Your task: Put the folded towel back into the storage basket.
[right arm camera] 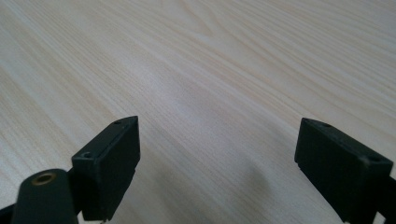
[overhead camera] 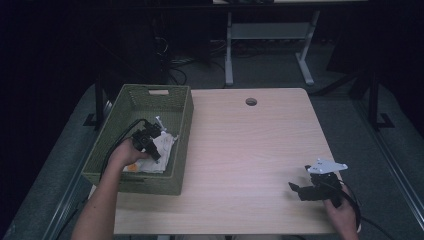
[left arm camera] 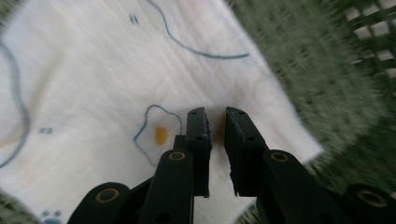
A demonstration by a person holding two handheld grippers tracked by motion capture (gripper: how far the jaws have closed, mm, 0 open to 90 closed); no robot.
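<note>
left gripper view finds the left gripper (left arm camera: pixel 215 122), jaws narrow, pinching nothing yet, poised over the white cloth (left arm camera: pixel 116 84) in the green basket (left arm camera: pixel 322 70); next, close and lift; right gripper (right arm camera: pixel 217 154) gapes wide, idle.

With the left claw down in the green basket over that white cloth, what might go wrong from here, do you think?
1. The left claw has its jaws nearly closed with only a narrow gap and no cloth visibly between them, so lifting may leave the white cloth behind.
2. The basket wall stands close beside the claw; pulling out sideways could snag it or drag the basket.
</note>
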